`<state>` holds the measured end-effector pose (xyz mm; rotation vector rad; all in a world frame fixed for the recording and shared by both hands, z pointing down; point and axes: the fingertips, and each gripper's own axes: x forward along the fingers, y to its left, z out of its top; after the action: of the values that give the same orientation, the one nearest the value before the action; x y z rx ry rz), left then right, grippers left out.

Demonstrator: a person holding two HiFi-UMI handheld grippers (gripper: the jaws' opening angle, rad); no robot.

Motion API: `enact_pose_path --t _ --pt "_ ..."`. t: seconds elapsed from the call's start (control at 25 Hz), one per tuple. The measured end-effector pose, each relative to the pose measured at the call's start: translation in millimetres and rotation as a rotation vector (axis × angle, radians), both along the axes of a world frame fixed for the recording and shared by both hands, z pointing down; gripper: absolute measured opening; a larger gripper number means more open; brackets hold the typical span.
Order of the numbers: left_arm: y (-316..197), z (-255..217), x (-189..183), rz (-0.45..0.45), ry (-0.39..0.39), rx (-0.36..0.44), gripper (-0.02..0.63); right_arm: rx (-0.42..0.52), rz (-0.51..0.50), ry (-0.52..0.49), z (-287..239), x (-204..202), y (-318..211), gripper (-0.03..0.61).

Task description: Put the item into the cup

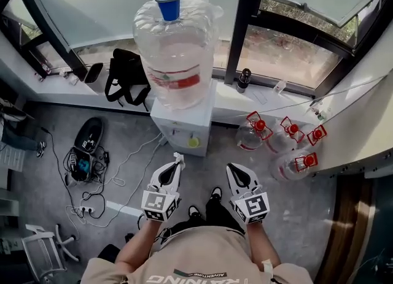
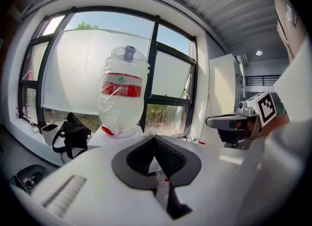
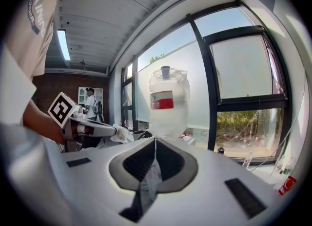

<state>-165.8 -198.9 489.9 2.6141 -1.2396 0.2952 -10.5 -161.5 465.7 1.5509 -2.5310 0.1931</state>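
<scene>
Where left gripper [image 1: 177, 161]'s fingers [image 2: 168, 156] meet, white item [image 3: 119, 133] sits pinched

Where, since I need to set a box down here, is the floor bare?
Bare grey floor lies between the white water dispenser and the two grippers, and right of the right gripper below the clear red-handled jugs. Left of the left gripper, shut on a white crumpled item, it is crowded: tangled cables, power strip.

Head view steeply down, both gripper views level, all sharing water bottle [image 1: 175, 56]
</scene>
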Motion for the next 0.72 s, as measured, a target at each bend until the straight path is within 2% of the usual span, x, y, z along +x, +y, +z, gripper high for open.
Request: enact_pose_path --t 0.4,0.56,0.72 --pt "-45.6 22.1 46.4 -0.022 -0.039 -0.01 0.009 -0.004 -0.118 -0.045 24.9 24.6 -66.6 0.012" --pt "-55.7 53.0 52.0 -0.044 -0.055 -0.073 0.009 -0.041 -0.169 -0.06 44.9 22.7 -77.4 0.012" --pt "-60.1 102.2 55.5 -0.031 -0.074 -0.169 0.009 -0.1 -0.19 -0.05 84.2 23.0 -87.2 0.012"
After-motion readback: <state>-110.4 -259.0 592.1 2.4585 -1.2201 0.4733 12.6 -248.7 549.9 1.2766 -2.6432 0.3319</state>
